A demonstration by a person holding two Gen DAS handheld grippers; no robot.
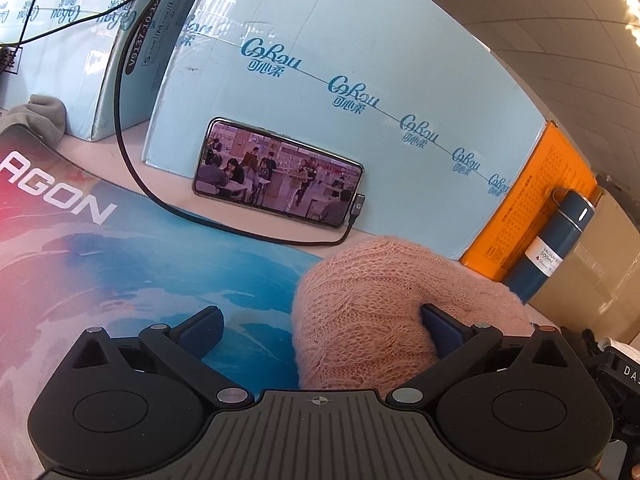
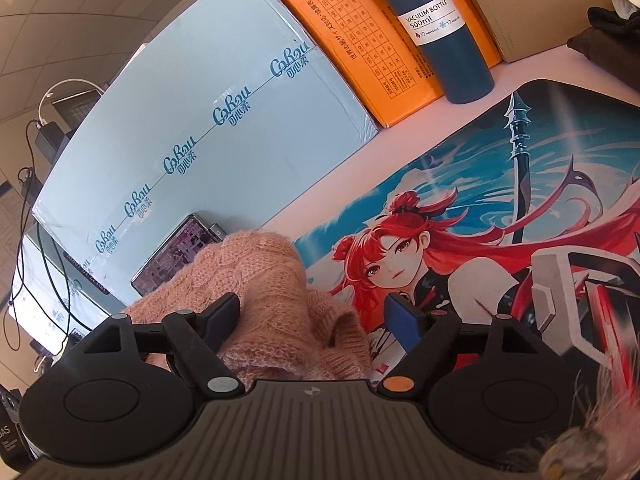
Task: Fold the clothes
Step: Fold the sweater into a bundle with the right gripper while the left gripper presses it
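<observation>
A pink knitted garment (image 1: 372, 300) lies bunched in a rounded heap on the printed desk mat (image 1: 132, 264). My left gripper (image 1: 320, 328) stands open and wide. Its right finger (image 1: 440, 330) is sunk against the heap, while its left finger (image 1: 202, 330) is over bare mat. In the right wrist view the same garment (image 2: 272, 300) lies between the fingers of my right gripper (image 2: 316, 320), which is open. The knit rests against the left finger (image 2: 222, 316). The right finger (image 2: 404, 322) stands a little apart from the ribbed hem.
A phone (image 1: 276, 172) playing video leans on a light-blue carton (image 1: 360, 60), with a black cable (image 1: 132, 168) looping to it. An orange box (image 2: 360, 40) and a dark-blue vacuum bottle (image 2: 444, 36) stand behind the mat. Grey cloth (image 1: 40, 116) lies far left.
</observation>
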